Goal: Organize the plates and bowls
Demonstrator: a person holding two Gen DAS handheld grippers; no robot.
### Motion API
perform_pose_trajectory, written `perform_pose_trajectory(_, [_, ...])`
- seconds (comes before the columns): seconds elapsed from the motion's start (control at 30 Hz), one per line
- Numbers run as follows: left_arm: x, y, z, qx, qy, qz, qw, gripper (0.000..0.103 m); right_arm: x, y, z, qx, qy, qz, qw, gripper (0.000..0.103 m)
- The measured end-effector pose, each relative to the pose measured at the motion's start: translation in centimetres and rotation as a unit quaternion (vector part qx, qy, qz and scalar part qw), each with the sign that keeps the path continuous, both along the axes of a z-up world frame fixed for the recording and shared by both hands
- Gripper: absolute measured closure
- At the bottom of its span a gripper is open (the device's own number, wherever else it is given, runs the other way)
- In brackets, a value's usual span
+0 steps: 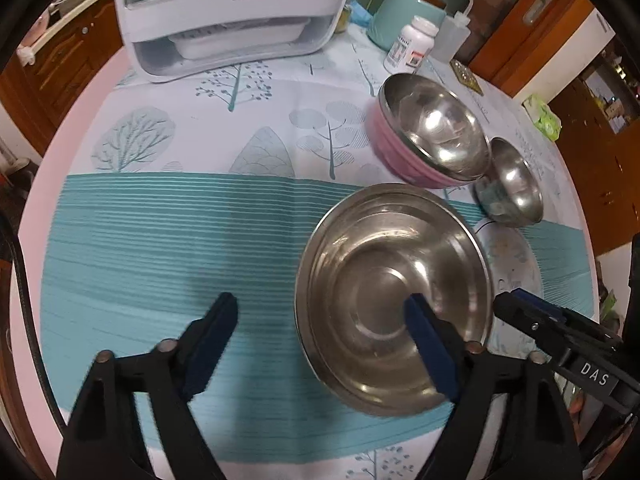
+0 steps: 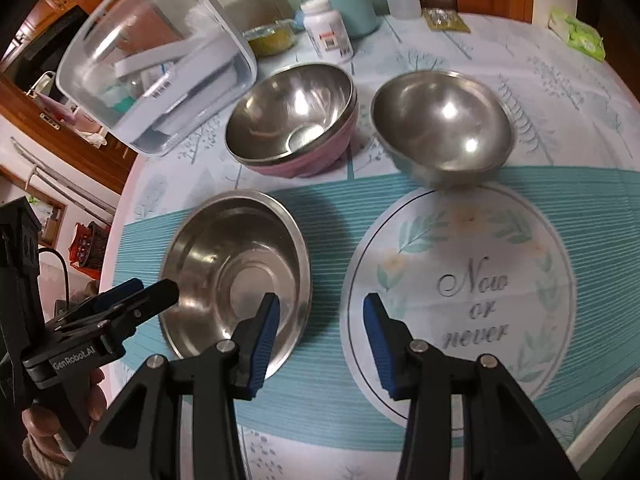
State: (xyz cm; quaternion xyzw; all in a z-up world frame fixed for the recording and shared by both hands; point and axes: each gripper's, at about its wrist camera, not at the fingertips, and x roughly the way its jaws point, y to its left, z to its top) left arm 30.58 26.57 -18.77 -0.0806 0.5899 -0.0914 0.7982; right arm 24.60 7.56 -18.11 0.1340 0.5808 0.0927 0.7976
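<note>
Blur is smearing the white bottle's (image 2: 326, 30) label past reading. The plate (image 2: 460, 300) is showing "Now or never". Left tongs (image 1: 324, 316) are standing wide, one pad over the steel dish (image 1: 394, 300) on the bench (image 1: 160, 240); right tongs (image 2: 320, 340) are gaping narrower, holding nothing. "GenRobot.AI" is marking the left tongs.

We are in a home dining area: a round table under a tree-print tablecloth (image 2: 520, 92), steel bowls (image 2: 442, 128) and a printed plate (image 2: 460, 300) at centre. A lidded dish-drying rack (image 1: 228, 16) stands at eleven o'clock, a supplement bottle (image 2: 326, 30) at twelve, wooden cabinets (image 1: 60, 64) behind.
</note>
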Motion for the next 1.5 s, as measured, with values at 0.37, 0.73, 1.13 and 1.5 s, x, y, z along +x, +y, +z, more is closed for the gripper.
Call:
perform_pose_trajectory(0.37, [0.7, -0.5, -2.1, -0.008, 0.024, -0.011, 0.9996, 0.094, 0.5, 0.6, -1.7, 0.012, 0.028, 0.004, 1.000, 0.092])
perform_pose_trajectory(0.73, [-4.3, -1.5, 2.9, -0.020, -0.009, 0.005, 0.9998, 0.094, -2.8, -1.0, 2.4, 0.031, 0.001, 0.021, 0.999, 0.092])
perform_pose_trajectory(1.13, [-13.6, -4.8, 8.8, -0.031, -0.048, 0.003, 0.9984, 0.094, -10.5, -4.9, 7.6, 0.024, -0.047, 0.049, 0.997, 0.092])
perform_pose_trajectory(1.5, [-21.1, -7.4, 8.3, -0.028, -0.028, 0.003, 0.9992, 0.093, -16.9, -7.6, 7.2, 0.027, -0.036, 0.071, 0.996, 0.092])
